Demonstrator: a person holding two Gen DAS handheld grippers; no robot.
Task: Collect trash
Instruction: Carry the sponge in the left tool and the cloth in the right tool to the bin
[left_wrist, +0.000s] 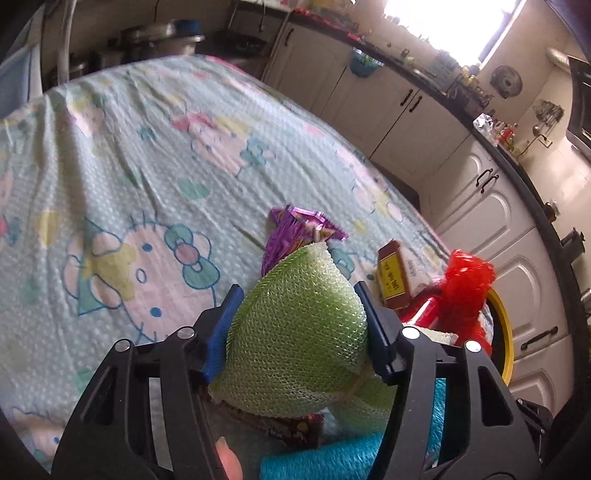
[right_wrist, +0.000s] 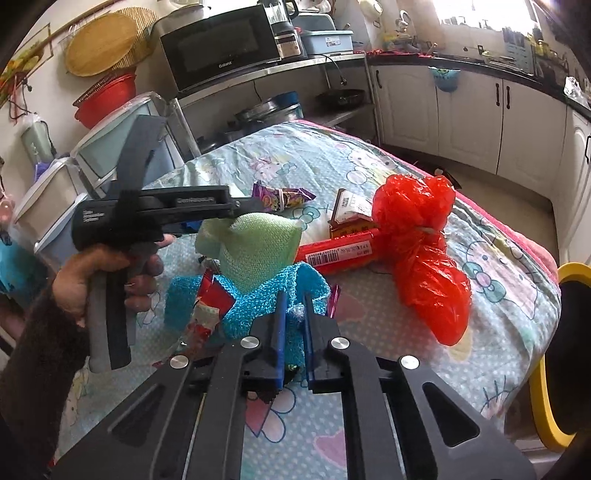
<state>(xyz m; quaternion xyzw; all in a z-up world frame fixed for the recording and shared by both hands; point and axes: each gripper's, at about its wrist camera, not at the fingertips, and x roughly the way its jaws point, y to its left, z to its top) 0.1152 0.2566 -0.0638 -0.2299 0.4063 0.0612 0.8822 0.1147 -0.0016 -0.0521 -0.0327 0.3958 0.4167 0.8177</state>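
Observation:
A green foam net (left_wrist: 295, 325) fills the gap between the blue pads of my left gripper (left_wrist: 298, 291), which is shut on it. In the right wrist view that gripper (right_wrist: 251, 205) is held by a hand (right_wrist: 92, 280), with the green net (right_wrist: 255, 243) at its tip. My right gripper (right_wrist: 294, 299) is shut on a blue foam net (right_wrist: 258, 295), which lies just under the green one. Around them lie a red plastic bag (right_wrist: 424, 251), a red tube (right_wrist: 340, 251), a brown and yellow box (right_wrist: 351, 214), a purple wrapper (right_wrist: 280, 195) and a red wrapper (right_wrist: 210, 306).
Everything lies on a table under a pale cartoon-print cloth (left_wrist: 147, 166). A yellow-rimmed bin (right_wrist: 546, 406) stands off the table's right edge. White cabinets (left_wrist: 461, 206) line the wall beyond. A rack with a microwave (right_wrist: 218, 48) stands behind the table.

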